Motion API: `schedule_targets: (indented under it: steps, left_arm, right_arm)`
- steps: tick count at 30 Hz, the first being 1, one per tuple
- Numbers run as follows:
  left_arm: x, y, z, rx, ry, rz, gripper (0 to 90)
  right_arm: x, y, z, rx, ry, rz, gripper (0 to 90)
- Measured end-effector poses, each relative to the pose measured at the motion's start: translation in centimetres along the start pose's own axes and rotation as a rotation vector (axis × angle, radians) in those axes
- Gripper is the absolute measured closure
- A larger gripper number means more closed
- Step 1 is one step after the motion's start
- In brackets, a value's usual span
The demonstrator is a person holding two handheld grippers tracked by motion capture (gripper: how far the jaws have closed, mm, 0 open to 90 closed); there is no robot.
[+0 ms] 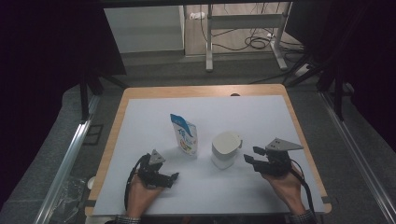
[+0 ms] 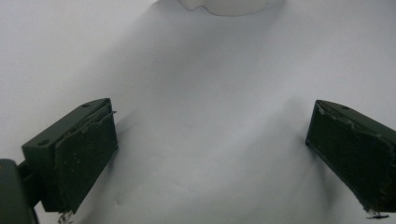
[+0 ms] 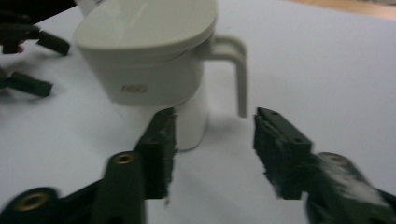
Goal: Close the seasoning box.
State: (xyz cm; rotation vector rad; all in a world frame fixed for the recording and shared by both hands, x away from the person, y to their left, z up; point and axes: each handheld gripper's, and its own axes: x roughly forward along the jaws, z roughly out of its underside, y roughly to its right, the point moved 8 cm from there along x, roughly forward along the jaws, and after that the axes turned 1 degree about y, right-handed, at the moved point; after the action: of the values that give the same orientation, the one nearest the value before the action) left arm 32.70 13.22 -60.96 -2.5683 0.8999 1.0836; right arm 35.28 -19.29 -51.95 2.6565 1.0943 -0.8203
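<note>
high view: white lidded jug (image 1: 226, 149) stands upright near the middle of the white sheet (image 1: 261, 116) on the wooden table (image 1: 140, 93), handle turned toward the far right. blue-white pouch (image 1: 184, 135) stands just left of the jug, a bit farther back, not touching it. right gripper (image 1: 252, 156) sits just right of the jug, w/ a small gap between, jaws pointing at it. left gripper (image 1: 173, 177) lies front-left of the jug, well apart from it, low on the sheet.

right gripper view: jaws partly apart w/ nothing between them, pads clear of the jug; jug body and handle (image 3: 237, 70) right ahead of the tips.

left gripper view: jaws spread wide over bare sheet, holding nothing; jug base at the top edge.
</note>
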Motion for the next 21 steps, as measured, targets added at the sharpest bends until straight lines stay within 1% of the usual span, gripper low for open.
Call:
schedule_targets:
  steps: [2, 6, 9, 12, 14, 17, 18, 19, 21]
  left_arm:
    - [0.0, 0.0, 0.0, 0.0, 0.0, 0.0, 2.0]
    - [0.0, 0.0, 0.0, 0.0, 0.0, 0.0, 2.0]
    - [0.0, 0.0, 0.0, 0.0, 0.0, 0.0, 2.0]
    - [0.0, 0.0, 0.0, -0.001, 0.001, 0.0, 2.0]
    - [0.0, 0.0, 0.0, -0.001, 0.001, 0.0, 2.0]
    - [0.0, 0.0, 0.0, -0.001, 0.001, 0.0, 2.0]
    - [0.0, 0.0, 0.0, 0.0, 0.001, 0.0, 2.0]
    - [0.0, 0.0, 0.0, -0.001, 0.001, 0.0, 2.0]
    - [0.0, 0.0, 0.0, -0.001, 0.001, 0.0, 2.0]
  right_arm:
    - [0.5, -0.6, 0.6, -0.004, -0.013, -0.026, 62.7]
    - [1.8, -2.0, 1.4, -0.018, -0.031, -0.09, 77.1]
    - [2.8, -3.1, 1.8, -0.035, -0.046, -0.132, 84.0]
    - [3.7, -4.0, 2.1, -0.041, -0.059, -0.173, 88.4]
    - [4.2, -4.5, 2.2, -0.043, -0.065, -0.19, 88.9]
    - [4.9, -5.0, 2.4, -0.057, -0.077, -0.194, 89.2]
    - [5.1, -5.2, 2.4, -0.06, -0.085, -0.207, 89.2]
    - [5.2, -5.3, 2.5, -0.066, -0.09, -0.21, 89.2]
    - [5.4, -5.6, 2.5, -0.084, -0.09, -0.208, 89.2]
